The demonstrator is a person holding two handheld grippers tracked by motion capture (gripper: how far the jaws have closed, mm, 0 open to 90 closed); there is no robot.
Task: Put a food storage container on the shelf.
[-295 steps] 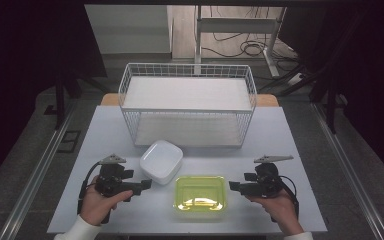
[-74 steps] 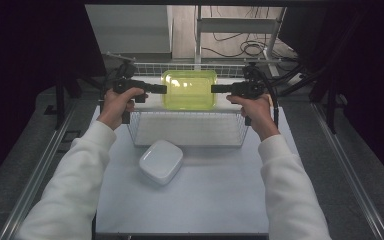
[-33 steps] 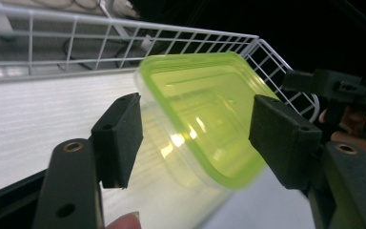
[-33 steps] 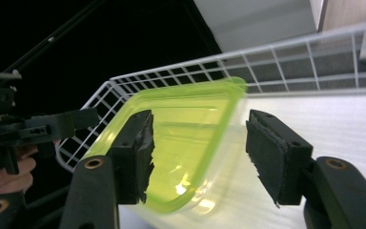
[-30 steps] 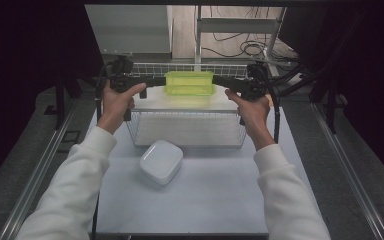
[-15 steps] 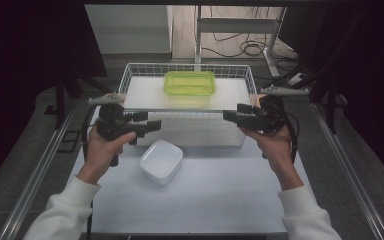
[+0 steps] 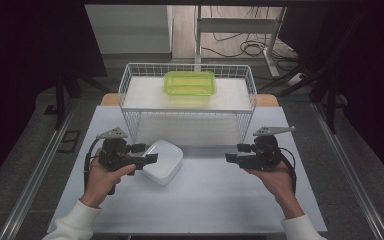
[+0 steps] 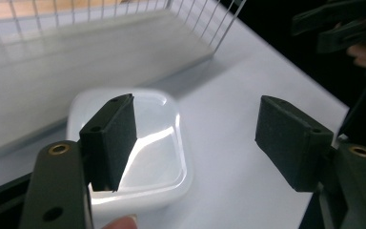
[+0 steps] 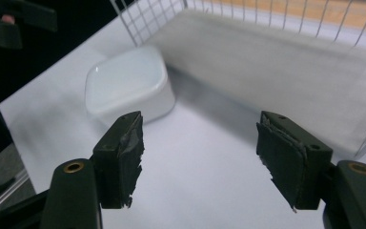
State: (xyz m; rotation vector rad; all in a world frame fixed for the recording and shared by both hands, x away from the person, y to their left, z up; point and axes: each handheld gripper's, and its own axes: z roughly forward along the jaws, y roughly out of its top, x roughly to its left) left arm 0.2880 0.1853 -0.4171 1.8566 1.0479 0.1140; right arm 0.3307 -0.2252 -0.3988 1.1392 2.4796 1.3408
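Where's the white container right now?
In the high view, the white container sits on the table at left of centre, just before the wire rack, beside the left hand-held gripper.

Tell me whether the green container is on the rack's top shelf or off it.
On it: the green container sits upright on the wire rack.

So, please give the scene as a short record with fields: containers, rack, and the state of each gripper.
green container: on top of the wire rack, toward its back
white container: on the table, in front of the rack
left gripper: open, holds nothing, at the white container's left edge
right gripper: open, holds nothing, above the bare table
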